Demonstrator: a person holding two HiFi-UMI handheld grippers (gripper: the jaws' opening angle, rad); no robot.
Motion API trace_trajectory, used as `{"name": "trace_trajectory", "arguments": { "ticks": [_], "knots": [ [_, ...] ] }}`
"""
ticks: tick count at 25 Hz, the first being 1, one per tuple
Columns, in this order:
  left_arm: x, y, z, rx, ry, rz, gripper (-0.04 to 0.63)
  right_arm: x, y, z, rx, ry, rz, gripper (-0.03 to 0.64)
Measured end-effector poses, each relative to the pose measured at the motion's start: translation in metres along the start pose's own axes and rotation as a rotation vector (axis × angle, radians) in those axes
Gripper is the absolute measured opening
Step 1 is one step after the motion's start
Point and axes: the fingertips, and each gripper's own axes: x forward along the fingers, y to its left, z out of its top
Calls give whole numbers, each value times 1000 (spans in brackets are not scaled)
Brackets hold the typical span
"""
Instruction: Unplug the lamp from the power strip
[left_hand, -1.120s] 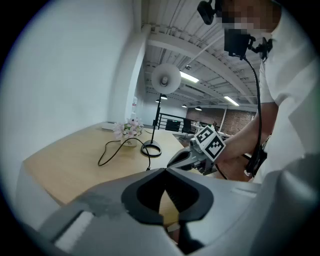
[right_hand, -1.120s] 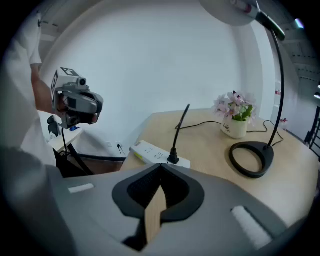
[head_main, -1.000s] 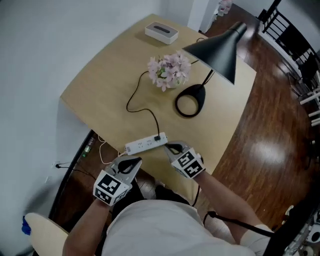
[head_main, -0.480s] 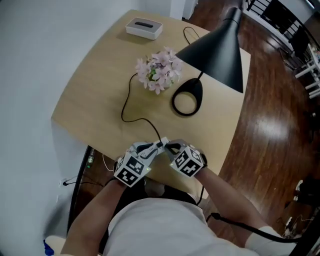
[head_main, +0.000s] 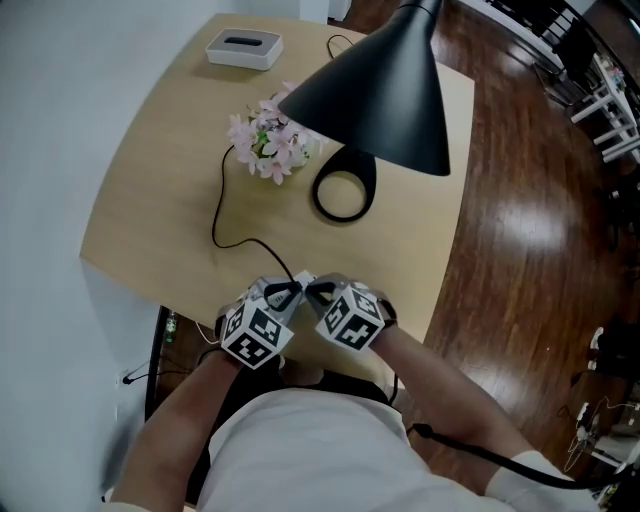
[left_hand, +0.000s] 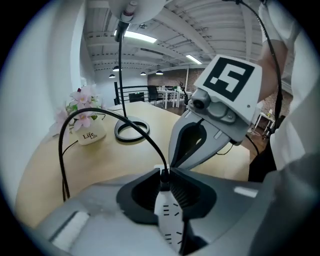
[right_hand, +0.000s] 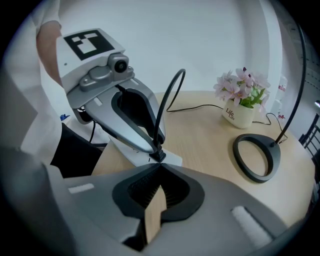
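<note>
Since a second ago, the left gripper (head_main: 287, 292) has been brought up from below the table (head_main: 160, 190) edge onto the power strip (left_hand: 169, 220), on which its jaws are closing. The right gripper (head_main: 316, 291) is pinched together, tips at the black plug (right_hand: 159, 155), which is seated in the strip at the table's near edge.
</note>
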Motion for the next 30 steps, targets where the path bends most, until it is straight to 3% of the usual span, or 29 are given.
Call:
{"name": "trace_trajectory", "arguments": {
  "ticks": [2,4,18,24,30],
  "knots": [
    [6,-2,-6,22,29,10,88,0,0,-1,1,5,7,5],
    [7,-1,-9,8,37,17,60,1,1,0,-8,11,13,5],
    [4,-1,-8,9,61,53,51,4,3,-4,-123,145,-1,5],
    [-19,8,38,129,-39,102,51,6,4,-1,-117,186,1,0],
    [-35,47,-2,-59,10,96,54,4,5,0,-106,177,19,0]
  ]
}}
